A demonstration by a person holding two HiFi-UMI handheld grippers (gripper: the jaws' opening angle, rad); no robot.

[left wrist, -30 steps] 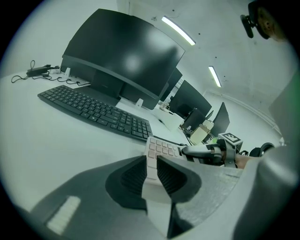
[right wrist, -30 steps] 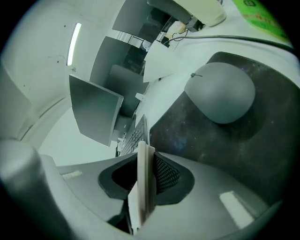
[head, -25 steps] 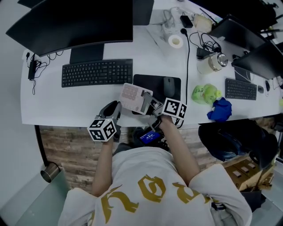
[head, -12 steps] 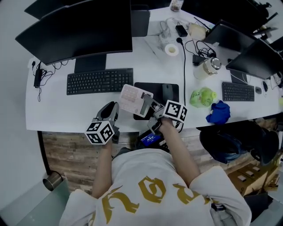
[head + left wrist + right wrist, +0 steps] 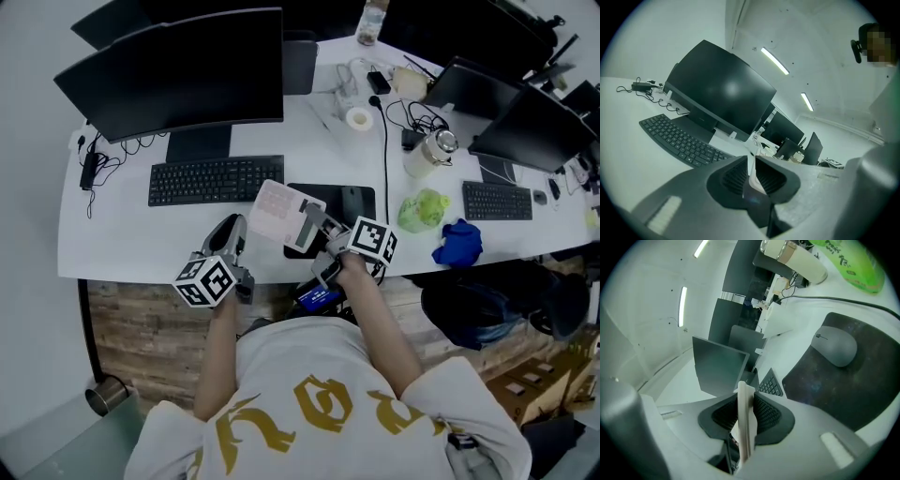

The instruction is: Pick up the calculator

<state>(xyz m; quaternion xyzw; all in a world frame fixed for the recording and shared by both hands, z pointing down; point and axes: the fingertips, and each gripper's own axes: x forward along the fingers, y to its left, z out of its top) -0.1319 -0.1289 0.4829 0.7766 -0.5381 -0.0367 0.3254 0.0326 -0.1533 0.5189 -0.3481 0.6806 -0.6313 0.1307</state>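
Observation:
A pale pink-white calculator hangs tilted above the front edge of the white desk, keys facing up. My right gripper is shut on its right end, and in the right gripper view the calculator shows edge-on as a cream slab between the dark ribbed pads. My left gripper sits at the calculator's lower left corner. In the left gripper view a thin white edge of the calculator is pinched between the left gripper's pads.
Behind the calculator are a black keyboard and a large monitor. To the right lies a dark mouse pad with a grey mouse. Further right are a green bag, a blue cloth, a kettle and cables.
Both grippers and the calculator keep the same pose relative to each other. The desk slides slightly in the head view as the head camera shifts.

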